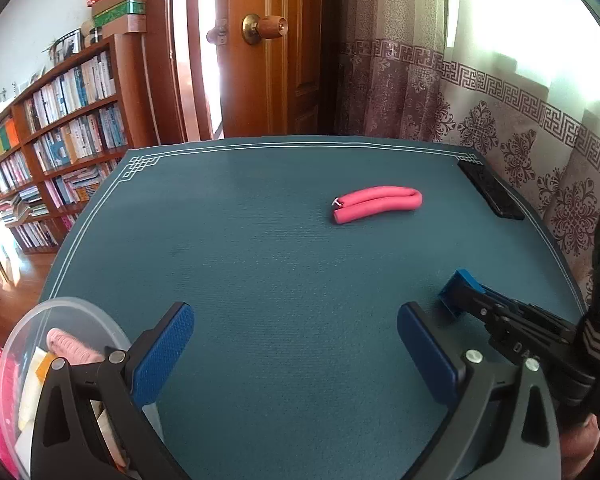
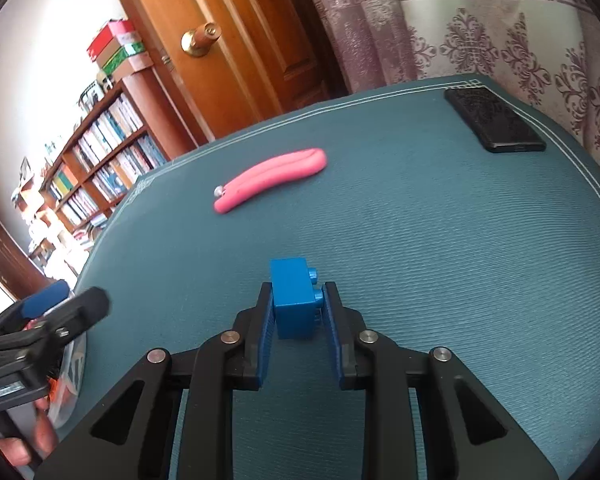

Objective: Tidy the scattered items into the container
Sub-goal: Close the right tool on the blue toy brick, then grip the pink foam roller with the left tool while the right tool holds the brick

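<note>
Left wrist: left gripper [image 1: 296,350] wide, empty, low over mat [image 1: 260,248]. Bowl [image 1: 32,344] at its left edge. Roller [image 1: 378,204] far beyond.

Right wrist: right gripper [image 2: 298,314] clamped on brick [image 2: 294,300], pinched near one end; might twist loose. Roller [image 2: 270,180] beyond brick, phone [image 2: 494,120] far right.

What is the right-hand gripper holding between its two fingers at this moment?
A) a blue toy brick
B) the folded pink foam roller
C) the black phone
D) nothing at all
A: in the right wrist view the right gripper is closed on the blue toy brick, while the pink foam roller and the black phone lie apart on the teal mat.
</note>
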Motion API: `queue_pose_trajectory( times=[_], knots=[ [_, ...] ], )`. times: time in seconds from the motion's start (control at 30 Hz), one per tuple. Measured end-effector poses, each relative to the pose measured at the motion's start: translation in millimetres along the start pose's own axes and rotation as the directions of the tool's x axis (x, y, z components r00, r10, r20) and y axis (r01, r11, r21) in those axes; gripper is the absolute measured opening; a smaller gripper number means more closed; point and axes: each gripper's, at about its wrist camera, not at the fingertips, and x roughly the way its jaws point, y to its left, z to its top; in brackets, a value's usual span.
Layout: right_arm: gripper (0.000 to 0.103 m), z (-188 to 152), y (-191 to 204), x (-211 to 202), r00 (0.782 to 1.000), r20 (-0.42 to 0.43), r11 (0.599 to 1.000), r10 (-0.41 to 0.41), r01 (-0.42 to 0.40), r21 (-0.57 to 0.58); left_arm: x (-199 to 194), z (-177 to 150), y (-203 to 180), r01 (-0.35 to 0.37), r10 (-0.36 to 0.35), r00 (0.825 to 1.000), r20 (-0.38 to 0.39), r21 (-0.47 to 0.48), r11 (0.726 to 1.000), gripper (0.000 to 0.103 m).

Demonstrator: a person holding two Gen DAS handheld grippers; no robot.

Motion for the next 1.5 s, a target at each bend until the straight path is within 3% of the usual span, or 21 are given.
queue_pose_trajectory(
  times=[0.33,0.6,0.9,1.13,1.27,1.4,1.5],
  knots=[
    [0.026,8.4,-25.4,-11.3,0.999,0.032,0.996,-0.028,0.025,0.085,68.6,27.9,-46.5,0.002,0.005,0.999,-0.042,0.162,0.987,0.102],
    [0.026,10.0,-36.5,-7.5,0.999,0.022,0.992,-0.027,0.024,0.12,116.4,50.1,-60.0,0.013,0.007,0.997,-0.083,0.239,0.971,0.102],
    [0.026,8.5,-39.4,-4.6,1.0,0.012,0.991,-0.016,0.015,0.133,152.3,63.0,-83.5,-0.011,0.05,0.994,-0.098,0.363,0.932,0.102],
    [0.026,6.0,-40.3,-2.4,1.0,0.004,0.991,-0.008,0.007,0.136,157.3,73.8,-94.5,-0.012,0.047,0.997,-0.067,0.447,0.894,0.102],
    [0.026,4.5,-41.5,-2.6,1.0,0.006,0.991,-0.008,0.007,0.136,162.8,78.5,-100.1,0.007,0.024,0.998,-0.057,0.492,0.87,0.102],
    [0.026,4.0,-42.2,-1.5,1.0,0.005,0.99,-0.012,0.011,0.14,166.6,82.9,-100.0,0.05,-0.017,0.997,-0.072,0.491,0.87,0.102],
    [0.026,3.6,-41.5,-1.3,1.0,0.007,0.99,-0.016,0.015,0.14,166.7,82.0,-96.5,0.119,-0.083,0.992,-0.097,0.475,0.872,0.093]
  ],
)
